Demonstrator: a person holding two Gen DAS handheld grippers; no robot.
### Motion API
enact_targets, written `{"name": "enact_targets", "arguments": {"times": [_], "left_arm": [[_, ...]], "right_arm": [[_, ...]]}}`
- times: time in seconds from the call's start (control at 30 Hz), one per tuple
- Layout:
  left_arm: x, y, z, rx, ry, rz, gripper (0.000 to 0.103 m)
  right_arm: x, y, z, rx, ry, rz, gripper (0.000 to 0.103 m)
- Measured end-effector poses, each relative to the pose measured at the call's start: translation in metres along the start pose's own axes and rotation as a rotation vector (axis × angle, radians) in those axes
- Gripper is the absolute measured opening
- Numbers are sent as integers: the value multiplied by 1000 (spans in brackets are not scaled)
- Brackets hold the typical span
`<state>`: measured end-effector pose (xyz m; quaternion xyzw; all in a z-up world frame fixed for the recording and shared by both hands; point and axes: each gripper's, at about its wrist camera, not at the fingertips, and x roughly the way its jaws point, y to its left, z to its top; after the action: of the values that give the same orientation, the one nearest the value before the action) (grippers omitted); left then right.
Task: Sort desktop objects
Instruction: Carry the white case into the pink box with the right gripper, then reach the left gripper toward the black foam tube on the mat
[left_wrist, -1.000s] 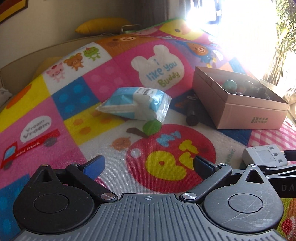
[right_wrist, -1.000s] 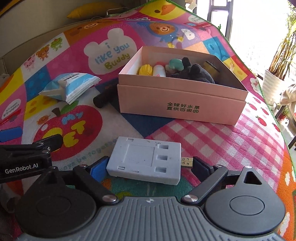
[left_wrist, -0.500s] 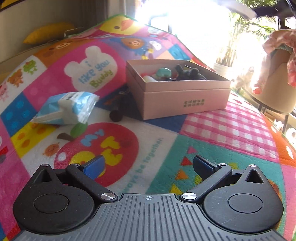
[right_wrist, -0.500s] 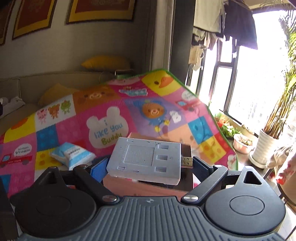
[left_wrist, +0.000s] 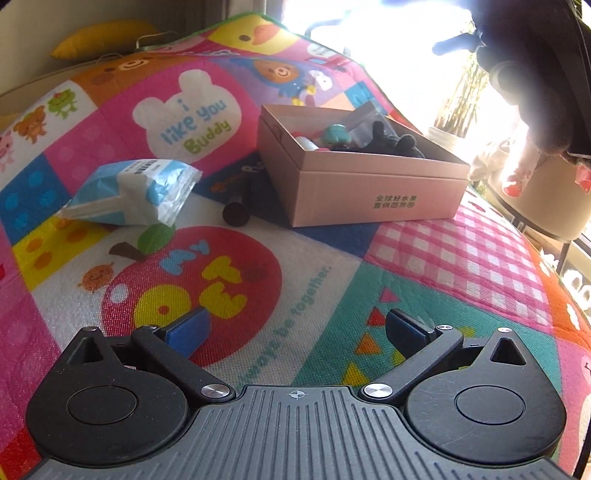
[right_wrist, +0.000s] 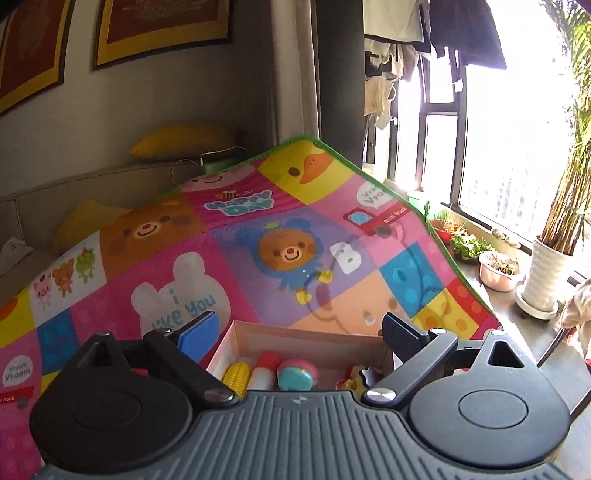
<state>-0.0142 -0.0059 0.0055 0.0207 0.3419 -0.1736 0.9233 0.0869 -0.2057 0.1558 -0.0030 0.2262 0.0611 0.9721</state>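
Your right gripper (right_wrist: 299, 332), jaws wide and empty, released grey adapter over pink cardboard box (right_wrist: 295, 338). Blue tissue pack (left_wrist: 129, 192), ten o'clock, unsorted; left gripper (left_wrist: 295, 328) jaws wide.

1. I am working in a home living room: a children's play mat (right_wrist: 229, 258) printed with bears, a duck and trucks covers the surface under my rig.
2. Framed pictures (right_wrist: 159, 29) hang on the grey wall; yellow cushions (right_wrist: 184, 140) sit on a beige sofa (right_wrist: 74, 192) behind the mat.
3. Laundry (right_wrist: 461, 29) hangs at the window (right_wrist: 517, 140), and potted plants (right_wrist: 550, 273) line the sill.
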Motion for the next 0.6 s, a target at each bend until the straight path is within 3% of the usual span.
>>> {"name": "enact_targets", "arguments": {"times": [0.3,0.4,0.5,0.57,0.6], "left_arm": [[5,-8,1,53,31,35,103],[6,-12,1,61,36,57,103],[7,-11,2,55,36,61,103],[7,-11,2,54,36,64,103],[7,-11,2,53,37,67,103]], "right_arm": [[-46,-33,-60,25,-31,-38,97],[-61,-34,-91,-15,-37,-66,89],[-67,-31,-123,-31,-3,-54,69],[-66,-31,-139,21,45,-2,47],[-64,-31,-146,57,64,27,46]]}}
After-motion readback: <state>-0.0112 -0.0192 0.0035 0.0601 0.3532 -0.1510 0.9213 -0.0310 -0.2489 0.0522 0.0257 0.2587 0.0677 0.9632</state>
